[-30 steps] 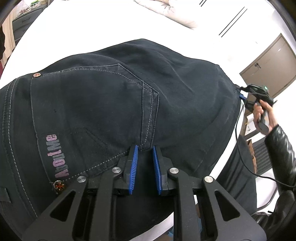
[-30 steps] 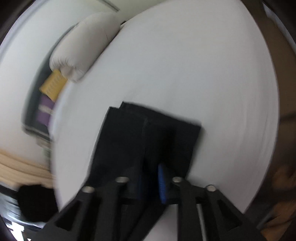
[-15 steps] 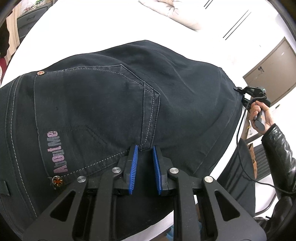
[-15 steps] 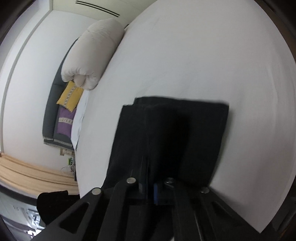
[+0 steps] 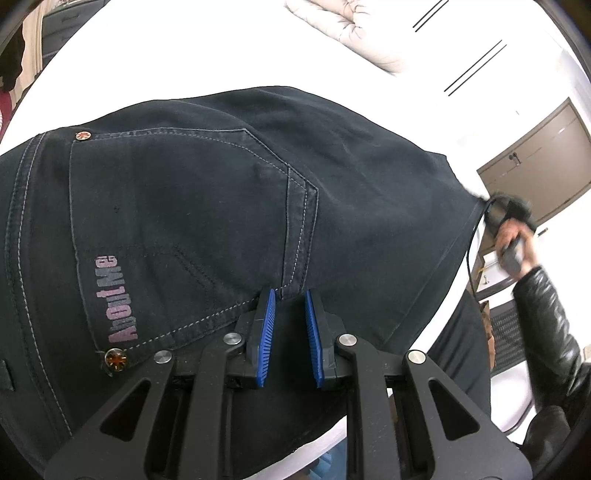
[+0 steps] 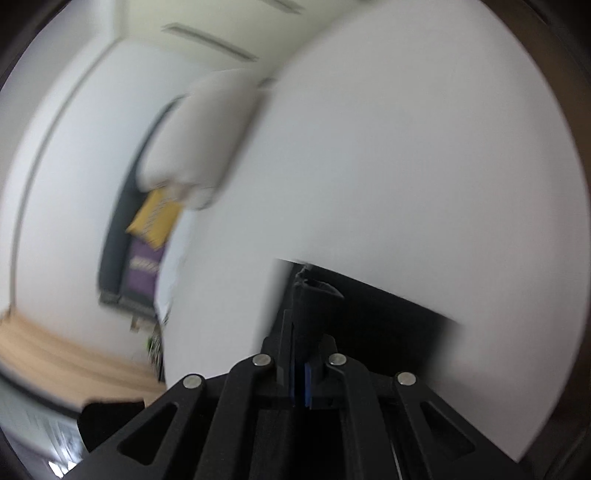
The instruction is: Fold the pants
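- left gripper [image 5: 289,295]: jaws apart, blue pads with a clear gap between them, nothing clamped. Pad tips sit at the edge of the pants [image 5: 207,206], right at the stitched seam running up from between the jaws.
- Just ahead and left of the left jaws: back pocket [image 5: 177,229] with pale stitching, pink "AboutMe" print [image 5: 117,300] along its side, copper rivet [image 5: 115,358] at the near pocket corner, second rivet [image 5: 82,136] at the far one.
- pants lie spread flat on the white bed [image 5: 184,55], dark denim filling most of the left wrist view, ahead of and under the jaws.
- Far right of the left jaws: right gripper [image 5: 498,206] at the pants' far corner, held by the person's hand [image 5: 513,240], black jacket sleeve [image 5: 546,325] behind it.
- Beyond the pants: quilted duvet [image 5: 354,33] at the bed's far end; brown cabinet [image 5: 535,173] far right.
- Right wrist view is motion-blurred. Right gripper [image 6: 301,369]: jaws closed down on a bunched fold of the pants [image 6: 314,306]; cloth sticks up between the fingers.
- Ahead and right of the right jaws: the pants' dark panel on the white bed [image 6: 406,166].
- Far left of the right jaws: rolled white duvet [image 6: 199,140], yellow cushion [image 6: 155,218] and purple cushion [image 6: 142,269] below it, all blurred.
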`<state>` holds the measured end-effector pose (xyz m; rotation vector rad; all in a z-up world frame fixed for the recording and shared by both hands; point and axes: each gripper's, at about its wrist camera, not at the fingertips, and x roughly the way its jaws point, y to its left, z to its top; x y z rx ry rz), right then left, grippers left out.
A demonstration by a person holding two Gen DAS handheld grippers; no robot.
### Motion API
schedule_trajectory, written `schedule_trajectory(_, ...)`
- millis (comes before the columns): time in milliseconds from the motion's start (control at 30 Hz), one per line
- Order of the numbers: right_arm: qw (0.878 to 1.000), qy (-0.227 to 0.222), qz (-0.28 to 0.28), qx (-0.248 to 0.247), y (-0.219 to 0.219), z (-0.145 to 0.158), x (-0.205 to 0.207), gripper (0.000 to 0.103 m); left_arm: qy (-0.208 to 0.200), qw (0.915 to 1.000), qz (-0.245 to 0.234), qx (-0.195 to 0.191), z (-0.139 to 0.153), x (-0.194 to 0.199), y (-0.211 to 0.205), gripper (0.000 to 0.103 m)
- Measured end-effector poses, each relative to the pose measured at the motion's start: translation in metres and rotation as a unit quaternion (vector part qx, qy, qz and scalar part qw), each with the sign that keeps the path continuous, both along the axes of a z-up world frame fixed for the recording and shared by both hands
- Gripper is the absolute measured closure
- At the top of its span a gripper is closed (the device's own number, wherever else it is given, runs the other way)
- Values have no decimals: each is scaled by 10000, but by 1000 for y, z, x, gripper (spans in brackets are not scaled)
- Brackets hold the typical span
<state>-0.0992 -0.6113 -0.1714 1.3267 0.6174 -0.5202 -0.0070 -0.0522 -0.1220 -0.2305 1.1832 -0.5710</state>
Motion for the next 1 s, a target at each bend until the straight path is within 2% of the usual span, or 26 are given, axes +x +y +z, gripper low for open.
schedule_trajectory(67, 9988, -269, -271, 299, 2, -19, -28, 101, 23, 10000, -1, -15, 0, 0, 1, 86)
schedule_trajectory(200, 9997, -176, -121, 111, 5, -8, -30, 100, -27, 9999, -73, 146, 4, -1, -1, 86)
schedule_trajectory(267, 9995, -238, -89, 188, 2, -7, -30, 98, -180, 9987, -218, 421, 6, -2, -8, 86)
schedule_trajectory(400, 9990, 56, 392, -197, -1, 1, -10, 98, -612, 9897, -599, 1149, 9, -15, -21, 86)
schedule_trajectory(533, 9969, 127, 746, -236, -5, -3, -2, 98, -517, 9907, -570, 1119, 10, -18, -14, 86)
schedule_trajectory(667, 9964, 119, 808, -214, -6, -10, 1, 100, -493, 9917, -497, 1079, 11, -26, -2, 86)
schedule_trajectory(767, 9974, -2, 716, 5, -9, -11, -10, 101, -502, 9918, -488, 1070, 14, -29, -3, 86)
schedule_trajectory(833, 9970, 110, 760, -122, -7, -3, -18, 100, -533, 9916, -488, 1075, 17, -26, -6, 86)
schedule_trajectory(900, 9965, 218, 785, -213, -4, 2, -23, 99, -555, 9918, -483, 1049, 20, -27, -4, 86)
schedule_trajectory(967, 9966, 353, 604, -445, -1, 17, -36, 90, -572, 9927, -440, 967, 21, -29, 4, 86)
schedule_trajectory(1000, 9949, 556, 478, -699, 3, 28, -43, 85, -579, 9933, -408, 915, 23, -30, 10, 86)
